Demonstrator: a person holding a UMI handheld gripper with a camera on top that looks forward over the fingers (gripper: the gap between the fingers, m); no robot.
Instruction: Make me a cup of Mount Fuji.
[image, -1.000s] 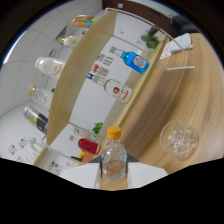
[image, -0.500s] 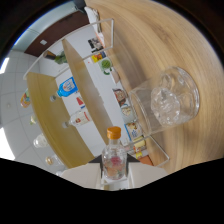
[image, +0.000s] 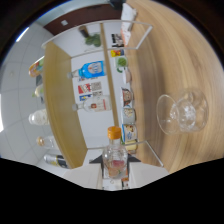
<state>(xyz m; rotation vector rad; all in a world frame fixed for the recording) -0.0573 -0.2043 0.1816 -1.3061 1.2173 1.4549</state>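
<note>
A small clear bottle (image: 114, 159) with an orange cap and a red label stays between my fingers, and my gripper (image: 115, 172) is shut on it. The whole scene is turned on its side, so bottle and gripper are tilted far over. An empty stemmed glass (image: 182, 112) stands on the wooden table (image: 170, 60), ahead of the bottle and off to one side, apart from the cap. My fingers are mostly hidden in the dark below the bottle.
A wooden shelf unit (image: 57, 105) holds several bottles, among them one with a blue label (image: 92, 69) and one with a red and white label (image: 91, 104). A clear rack (image: 125, 100) of small jars lines the table's edge. White tiled wall lies beyond.
The view has rolled further round while the bottle has stayed fixed between my fingers. The glass has shifted down, closer to the level of the bottle's cap.
</note>
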